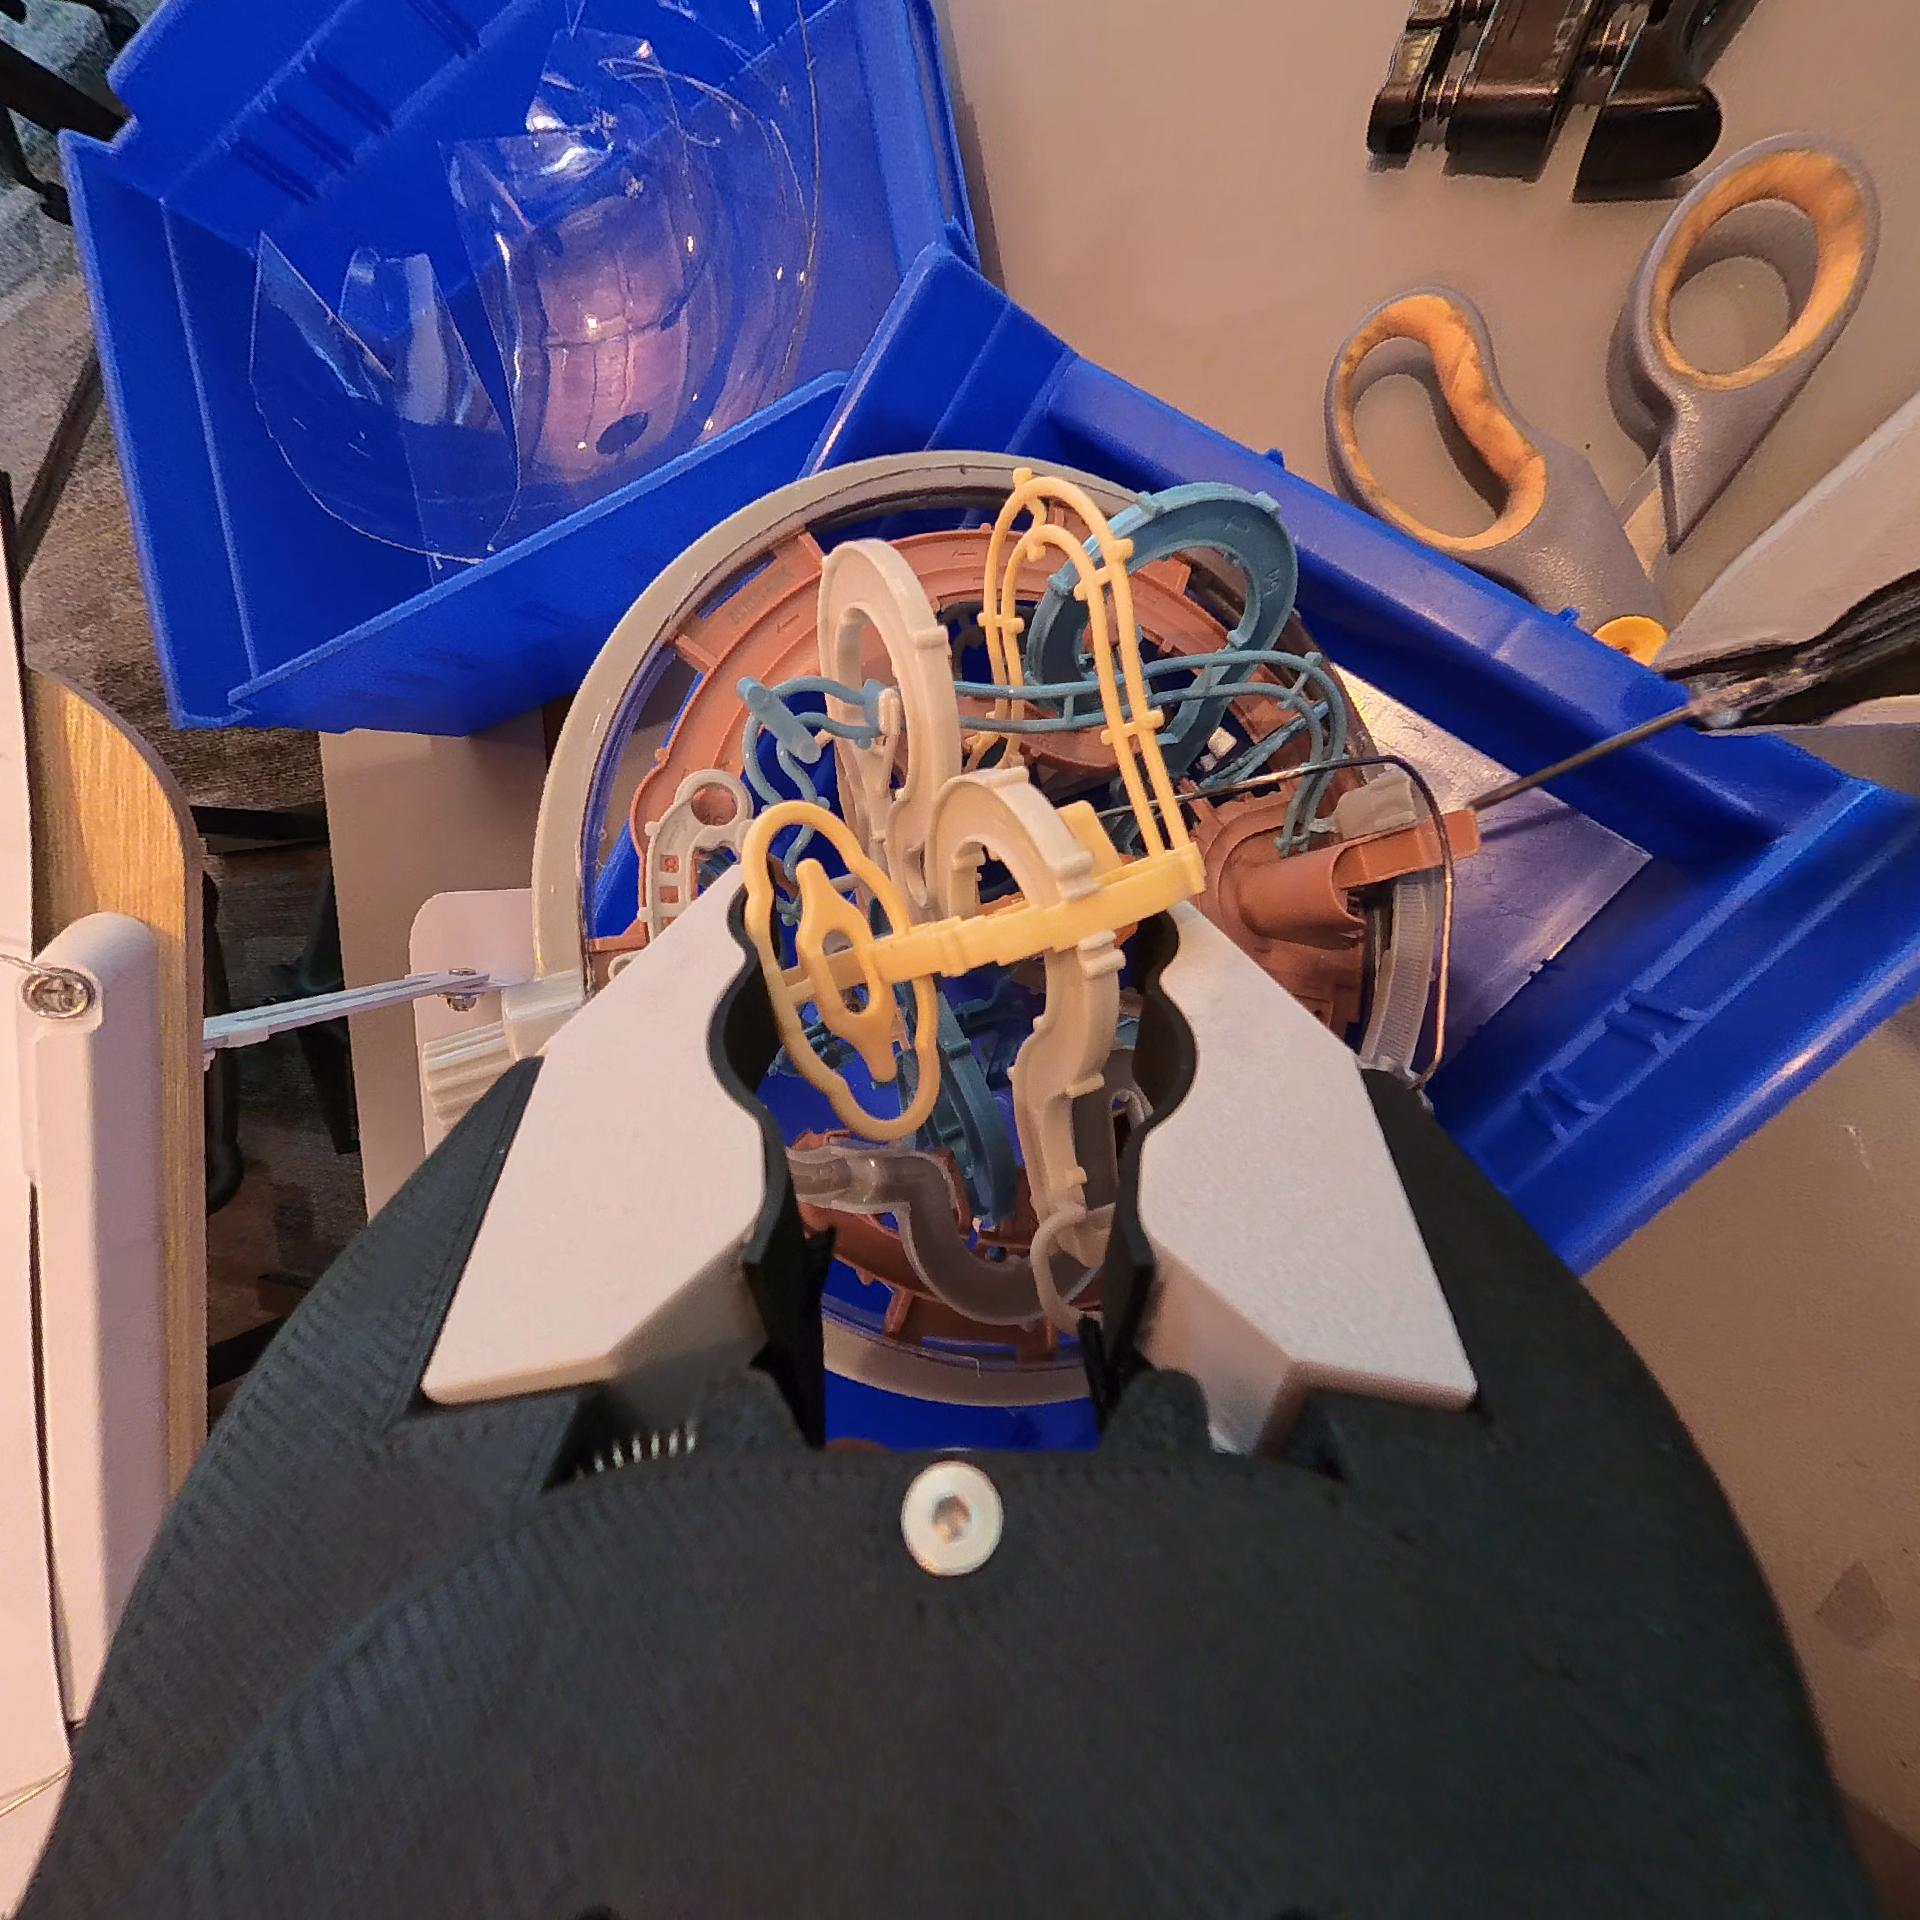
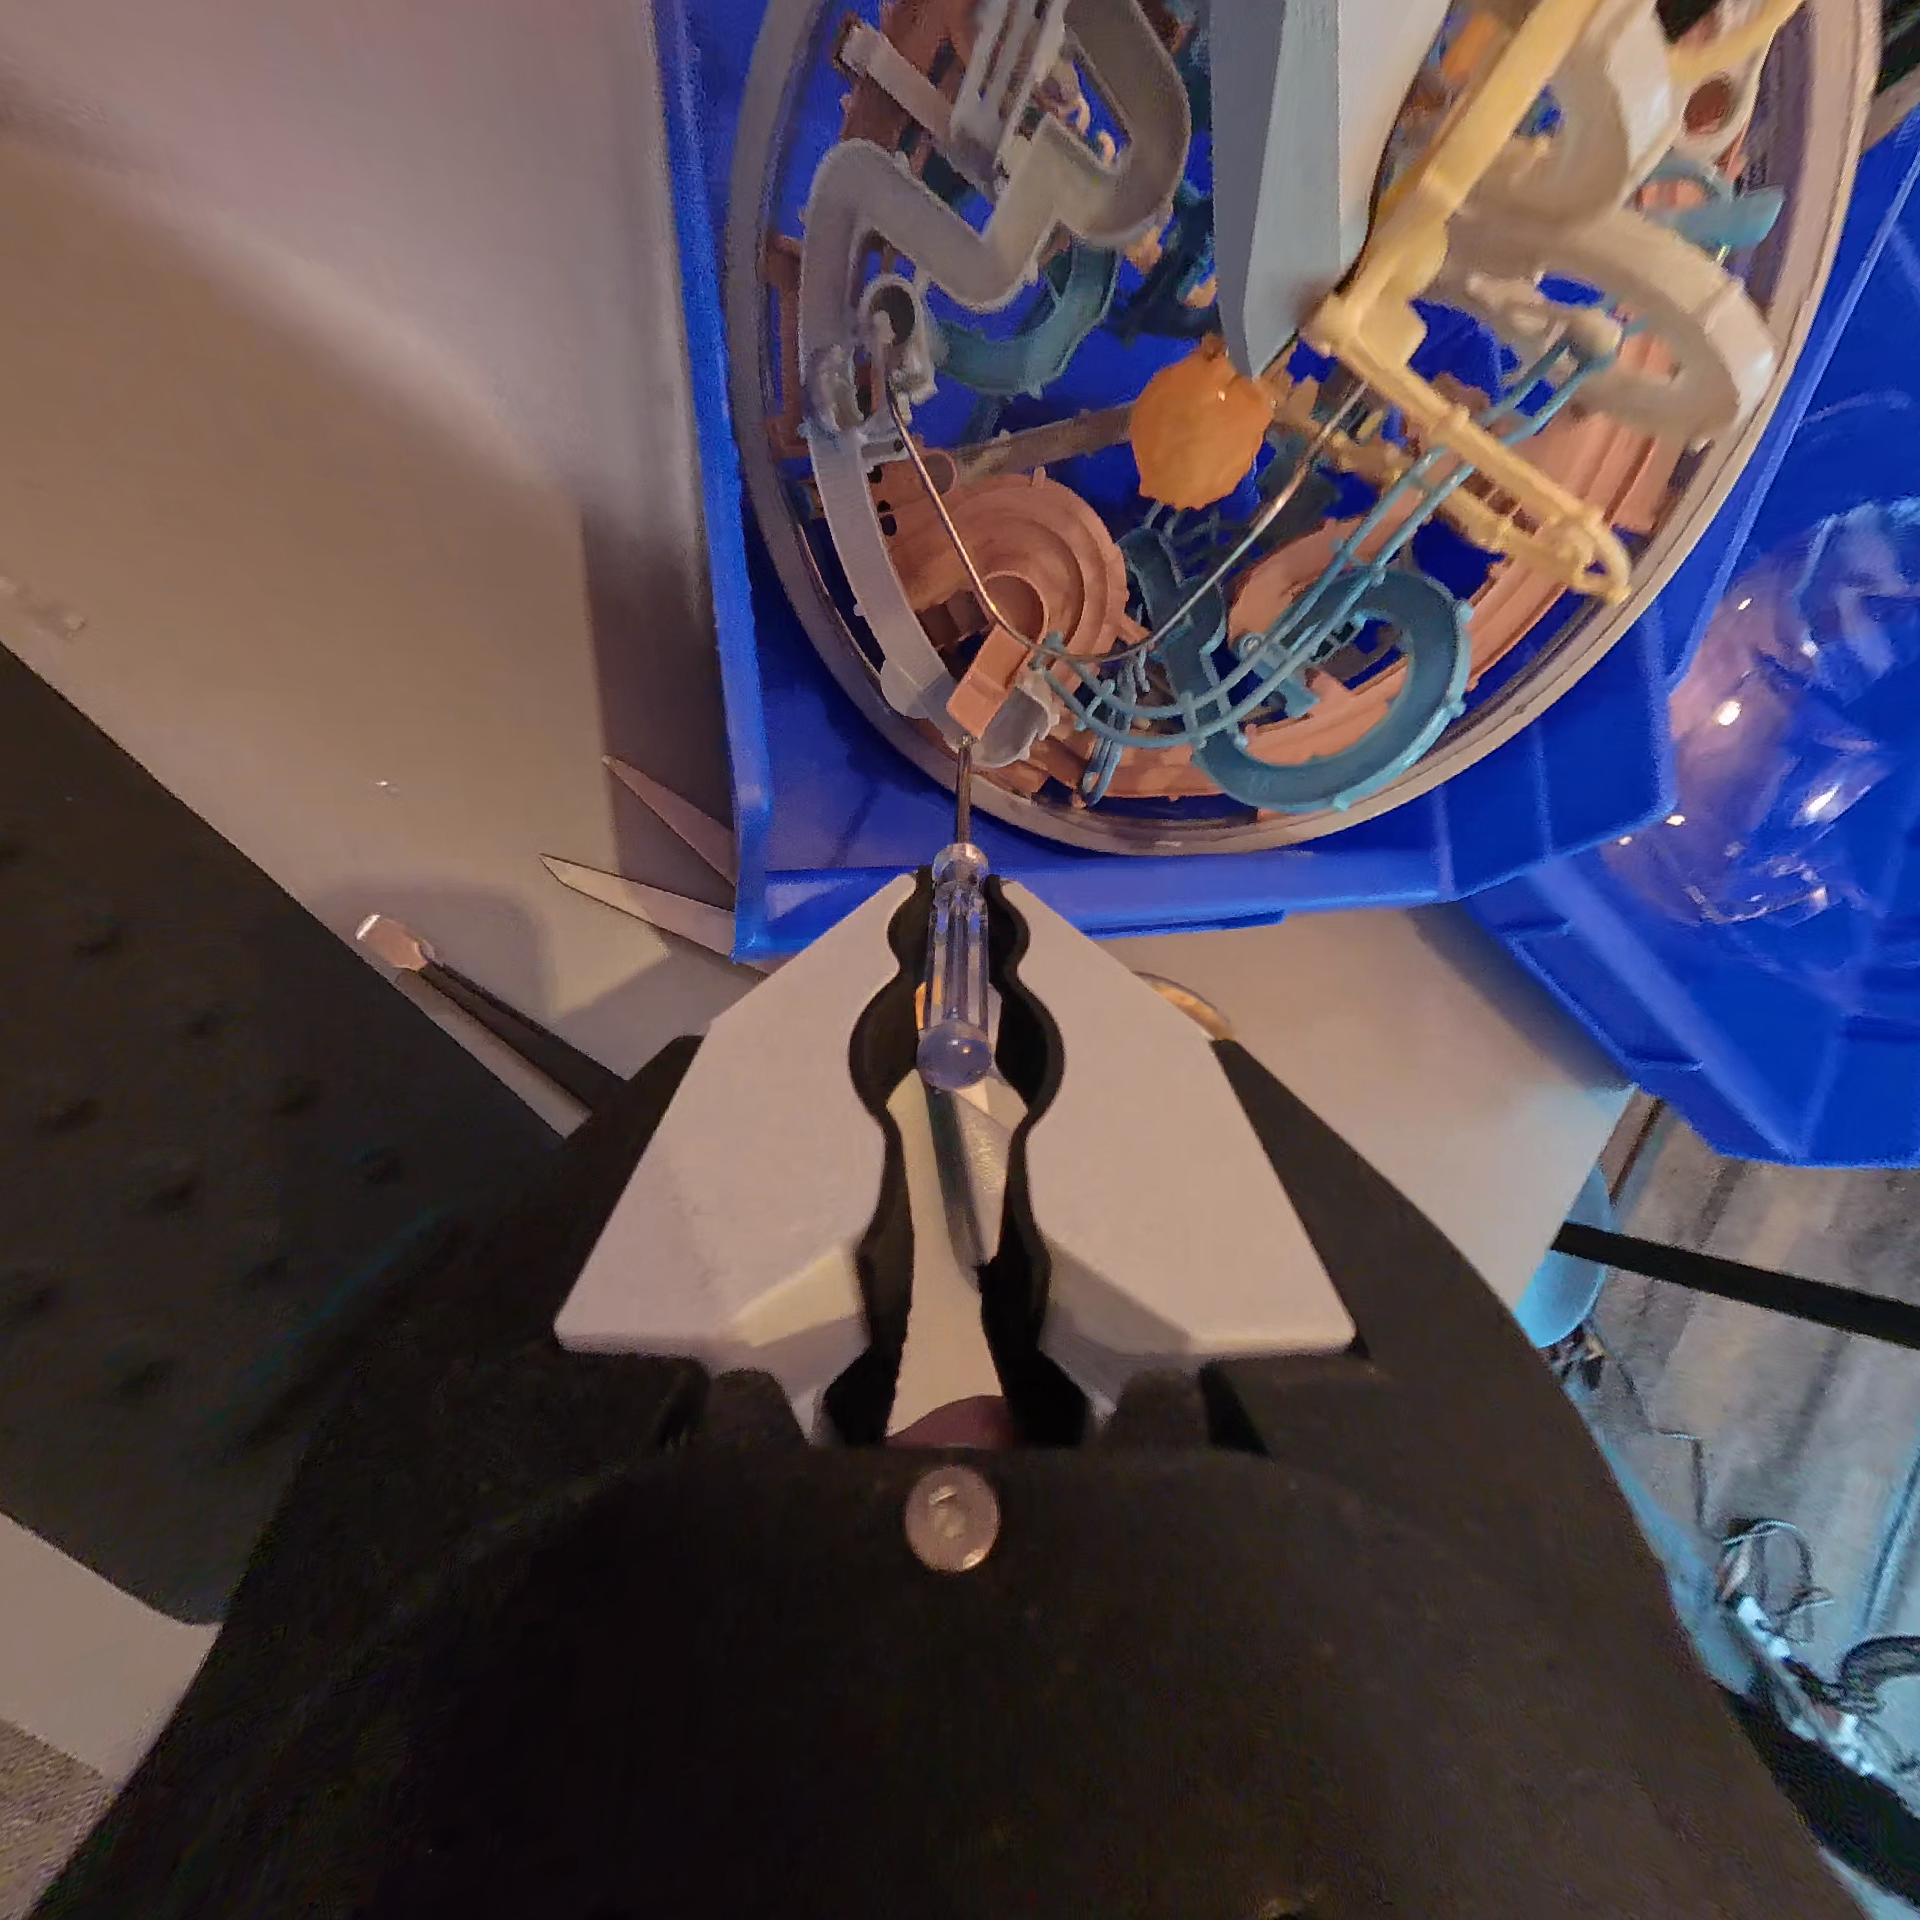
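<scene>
Maze tracks (image 1: pixel 966 883), thin and brittle, sit in a half-globe over the blue bin (image 1: pixel 1558 935). Our left tongs (image 1: pixel 961 935) pinch the cream and yellow loops; our right tongs (image 2: pixel 956 914) clamp a clear-handled screwdriver (image 2: pixel 954 987), tip at the brown clip.

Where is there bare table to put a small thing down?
Bare tabletop lies left of the blue bin, beyond the tips of the scissors, and right of the left tool, below that bin. Crowded: the scissors handles, both bins, and the maze ball, where the right tool holds a screwdriver.
</scene>
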A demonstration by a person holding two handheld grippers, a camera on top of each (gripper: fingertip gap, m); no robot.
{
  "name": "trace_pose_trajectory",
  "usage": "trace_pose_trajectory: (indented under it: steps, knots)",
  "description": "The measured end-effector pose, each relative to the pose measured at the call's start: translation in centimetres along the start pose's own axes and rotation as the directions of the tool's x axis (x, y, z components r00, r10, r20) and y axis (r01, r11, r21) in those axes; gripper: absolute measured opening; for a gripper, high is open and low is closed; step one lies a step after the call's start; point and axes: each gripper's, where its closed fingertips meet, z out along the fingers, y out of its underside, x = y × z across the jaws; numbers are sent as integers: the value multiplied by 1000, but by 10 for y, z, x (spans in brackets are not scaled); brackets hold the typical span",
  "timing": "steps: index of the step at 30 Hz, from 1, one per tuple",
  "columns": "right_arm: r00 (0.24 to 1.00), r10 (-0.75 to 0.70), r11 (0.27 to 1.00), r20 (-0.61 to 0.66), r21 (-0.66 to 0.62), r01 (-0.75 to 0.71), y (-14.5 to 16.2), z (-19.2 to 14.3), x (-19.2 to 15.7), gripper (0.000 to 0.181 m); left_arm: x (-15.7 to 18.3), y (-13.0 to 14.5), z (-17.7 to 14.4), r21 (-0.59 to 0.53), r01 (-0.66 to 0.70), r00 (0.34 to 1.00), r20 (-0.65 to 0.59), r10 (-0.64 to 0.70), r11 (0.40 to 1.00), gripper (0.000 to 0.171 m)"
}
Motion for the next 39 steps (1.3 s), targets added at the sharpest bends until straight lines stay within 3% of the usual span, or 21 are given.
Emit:
trace_pose_trajectory:
  steps: [33,35,37,38,39]
  knots:
    - [983,182,983,26,24,-182,0,16,-1,6,0,0,1,1,1,1000,-2,-1,1000,67]
    - [998,67,998,-8,14,-67,-1,16,-1,6,0,0,1,2,2,1000,-3,-2,1000,67]
    - [975,-207,978,-74,-30,206,-1,16,-1,7,1,-1,1,1,0,1000,-2,0,1000,66]
    - [914,-393,920,-106,-66,388,-2,16,0,6,1,-1,1,-2,-2,1000,1,2,1000,67]
    - [792,-595,803,-133,-113,585,-2,16,1,6,1,-1,1,-4,-4,1000,6,4,1000,66]
